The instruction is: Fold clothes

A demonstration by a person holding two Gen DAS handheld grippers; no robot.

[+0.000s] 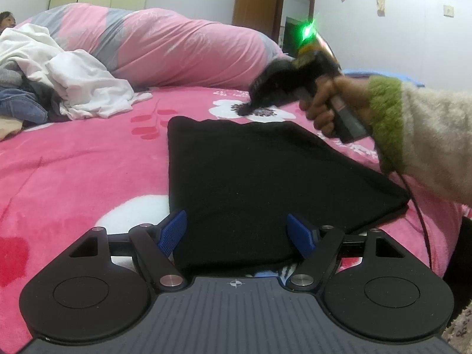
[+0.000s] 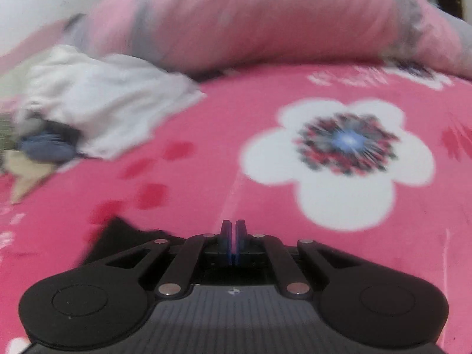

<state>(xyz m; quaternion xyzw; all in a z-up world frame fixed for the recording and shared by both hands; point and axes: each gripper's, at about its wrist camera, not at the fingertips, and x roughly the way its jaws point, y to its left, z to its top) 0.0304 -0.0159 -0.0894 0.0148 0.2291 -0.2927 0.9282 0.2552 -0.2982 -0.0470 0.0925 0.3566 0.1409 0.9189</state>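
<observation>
A black garment [image 1: 265, 183] lies folded flat in a rough rectangle on the pink flowered bed sheet [image 1: 73, 177]. My left gripper [image 1: 237, 233] hovers open over its near edge, with one blue pad [image 1: 174, 233] at the left corner and nothing between the jaws. A hand in a cream and green sleeve [image 1: 413, 129] holds my right gripper [image 1: 250, 103] above the garment's far edge, blurred by motion. In the right wrist view my right gripper [image 2: 233, 231] is shut and holds nothing, with a black garment corner [image 2: 124, 236] low on the left.
A pile of loose clothes sits at the back left: white cloth [image 1: 73, 82] [image 2: 103, 103] over blue denim [image 1: 20, 106]. A rolled pink and grey duvet [image 1: 177, 50] lies along the far side. A black cable [image 1: 419, 206] trails from the sleeve.
</observation>
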